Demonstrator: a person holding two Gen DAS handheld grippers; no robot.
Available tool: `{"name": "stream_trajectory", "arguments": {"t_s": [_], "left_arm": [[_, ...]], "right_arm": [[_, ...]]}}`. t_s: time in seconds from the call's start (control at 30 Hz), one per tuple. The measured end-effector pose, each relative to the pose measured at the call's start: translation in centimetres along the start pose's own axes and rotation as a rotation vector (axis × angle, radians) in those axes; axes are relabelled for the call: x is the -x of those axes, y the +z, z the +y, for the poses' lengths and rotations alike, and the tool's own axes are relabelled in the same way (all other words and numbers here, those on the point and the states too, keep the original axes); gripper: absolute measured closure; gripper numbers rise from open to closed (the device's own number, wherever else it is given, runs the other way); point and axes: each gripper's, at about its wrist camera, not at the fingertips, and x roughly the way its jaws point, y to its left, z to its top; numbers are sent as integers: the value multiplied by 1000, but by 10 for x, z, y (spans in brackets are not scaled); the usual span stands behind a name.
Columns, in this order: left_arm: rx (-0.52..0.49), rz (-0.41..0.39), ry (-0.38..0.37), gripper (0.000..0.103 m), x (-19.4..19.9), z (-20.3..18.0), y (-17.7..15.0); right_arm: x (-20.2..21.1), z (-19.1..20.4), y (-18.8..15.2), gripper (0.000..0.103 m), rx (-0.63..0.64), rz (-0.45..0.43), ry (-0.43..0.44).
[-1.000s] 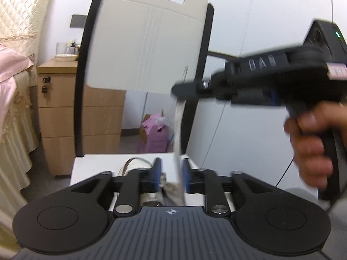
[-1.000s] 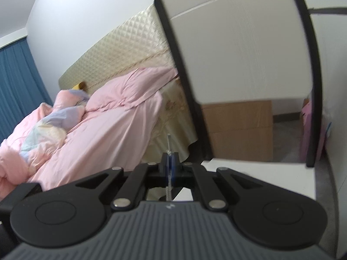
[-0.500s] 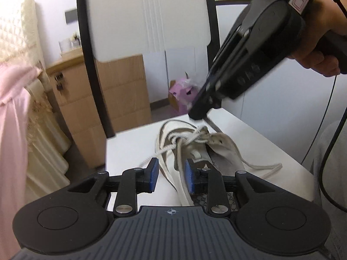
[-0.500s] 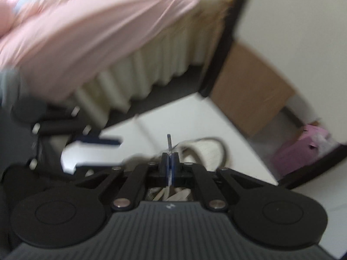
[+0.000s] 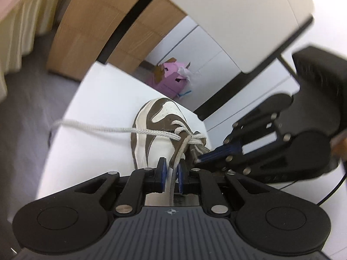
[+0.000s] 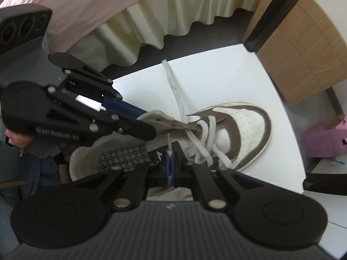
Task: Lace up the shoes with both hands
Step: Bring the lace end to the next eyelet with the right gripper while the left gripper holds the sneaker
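A brown and white sneaker (image 5: 151, 138) (image 6: 245, 130) lies on a white table (image 5: 86, 108) (image 6: 216, 75), its white lace loosely crossed. One free lace end (image 5: 97, 127) (image 6: 175, 91) trails off across the table. My left gripper (image 5: 171, 169) (image 6: 149, 121) sits at the shoe's side, and its jaws are closing on the eyelet flap (image 6: 164, 120), which is pinched and lifted. Pointing down over the shoe's opening, my right gripper (image 6: 169, 158) (image 5: 199, 159) is shut on the other lace tip (image 6: 169, 139), which sticks out past its pads.
A white chair back (image 5: 238, 10) on a black frame rises behind the table. A wooden cabinet (image 5: 104, 28) and a pink box (image 5: 171, 75) stand on the floor beyond. A bed skirt (image 6: 151, 21) hangs close to the table's edge. A hand (image 6: 15, 138) holds the left gripper.
Both grippers have tipped down from facing the room onto the shoe. The left jaws have narrowed around the eyelet flap. The right stays shut on the lace tip.
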Motion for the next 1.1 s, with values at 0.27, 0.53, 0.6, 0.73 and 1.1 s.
{"name": "stream_trajectory", "arguments": {"t_s": [0.27,0.53,0.6,0.73,1.1], "left_arm": [[-4,8,-2,90,2,-3,4],[-106,-4,41,90,-1,-15,2],[-135,-4,53,90,-1,-18,1],[-211,-12,85,90,0,-26,-1],[-386,-22,147,90,-2,-43,-10]], "right_arm": [[-2,-5,3,100,-26,21,11],[-4,-8,13,100,-25,40,4],[-4,-7,16,100,-16,49,1],[-4,-2,20,101,6,65,-12],[12,-2,22,101,-8,4,-48]]}}
